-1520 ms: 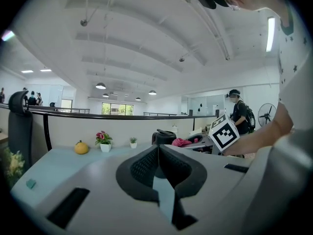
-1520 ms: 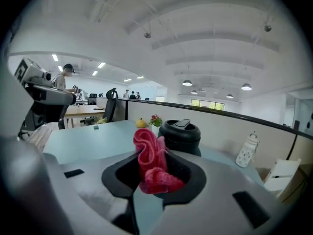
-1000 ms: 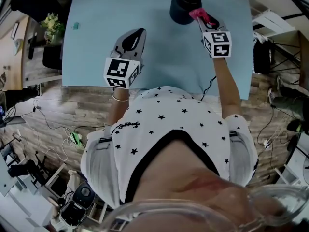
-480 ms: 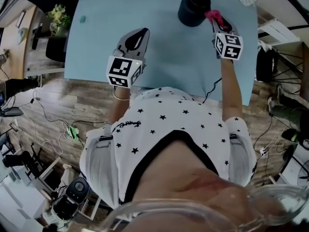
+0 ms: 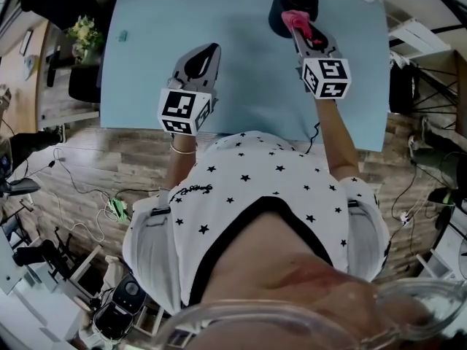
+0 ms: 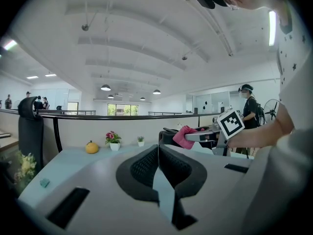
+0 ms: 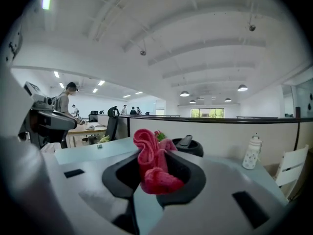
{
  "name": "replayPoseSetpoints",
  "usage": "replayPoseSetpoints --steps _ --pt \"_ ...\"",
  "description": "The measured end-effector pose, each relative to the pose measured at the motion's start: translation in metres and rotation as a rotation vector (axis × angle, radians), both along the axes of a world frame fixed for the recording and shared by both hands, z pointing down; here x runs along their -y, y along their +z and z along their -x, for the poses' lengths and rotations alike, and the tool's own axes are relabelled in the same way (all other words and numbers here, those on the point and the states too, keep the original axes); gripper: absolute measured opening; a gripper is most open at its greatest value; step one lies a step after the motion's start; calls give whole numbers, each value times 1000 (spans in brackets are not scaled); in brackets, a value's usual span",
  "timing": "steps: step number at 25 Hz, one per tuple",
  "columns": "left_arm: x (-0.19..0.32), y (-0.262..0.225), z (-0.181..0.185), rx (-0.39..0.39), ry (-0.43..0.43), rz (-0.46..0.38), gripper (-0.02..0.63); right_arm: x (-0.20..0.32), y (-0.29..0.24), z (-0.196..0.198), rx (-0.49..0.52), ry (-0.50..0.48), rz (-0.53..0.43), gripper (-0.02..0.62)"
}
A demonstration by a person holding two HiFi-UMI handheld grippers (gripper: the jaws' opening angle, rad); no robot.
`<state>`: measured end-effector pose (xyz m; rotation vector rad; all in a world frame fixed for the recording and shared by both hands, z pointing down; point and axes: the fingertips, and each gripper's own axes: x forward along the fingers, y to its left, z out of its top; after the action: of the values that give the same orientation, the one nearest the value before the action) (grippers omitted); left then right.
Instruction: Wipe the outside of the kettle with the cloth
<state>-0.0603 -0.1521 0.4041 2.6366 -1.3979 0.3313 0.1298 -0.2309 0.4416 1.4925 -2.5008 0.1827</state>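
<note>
Right tool (image 5: 300, 36) shifted left, cloth (image 5: 296, 19) over kettle (image 5: 279, 13).

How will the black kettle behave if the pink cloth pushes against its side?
The kettle looks broad and round on a smooth table, so it would probably slide rather than tip. Nothing steadies it: the left gripper is apart from it, so firm wiping may shift it. The bunched cloth should yield softly.
</note>
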Motion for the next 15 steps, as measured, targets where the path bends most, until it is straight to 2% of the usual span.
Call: replayPoseSetpoints --steps 5,11,15 --pt "4 -2 17 1 -1 -2 30 0 8 37 18 -23 35 98" --pt "5 -4 35 3 -13 -8 30 33 50 74 5 45 116 98" --pt "5 2 52 0 -51 2 30 55 74 79 -13 103 160 98"
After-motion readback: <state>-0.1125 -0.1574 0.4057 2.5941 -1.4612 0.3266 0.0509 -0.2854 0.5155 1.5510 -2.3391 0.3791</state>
